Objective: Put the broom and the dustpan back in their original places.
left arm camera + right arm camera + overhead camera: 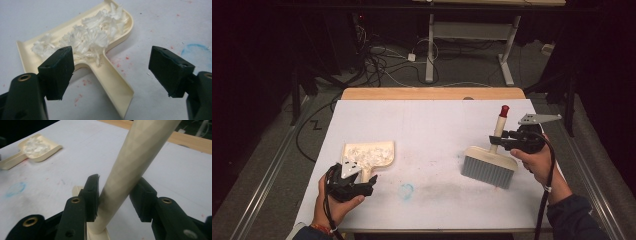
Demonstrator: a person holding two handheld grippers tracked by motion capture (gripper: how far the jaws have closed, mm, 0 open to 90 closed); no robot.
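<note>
A: What carries the things?
B: A table, wooden at its far edge, covered by a white sheet.
A: What lies on the sheet?
B: A cream dustpan holding white shreds; right of the dustpan, well apart, a brush; between them, nearer the dustpan, a blue smudge.

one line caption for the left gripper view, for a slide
Open left gripper poised over the handle of a cream dustpan heaped with white shreds.

Cream dustpan flat on the bench, near-left area, full of white shreds, handle toward near edge. Cream brush right side, bristles down, red-tipped handle upright.
</note>
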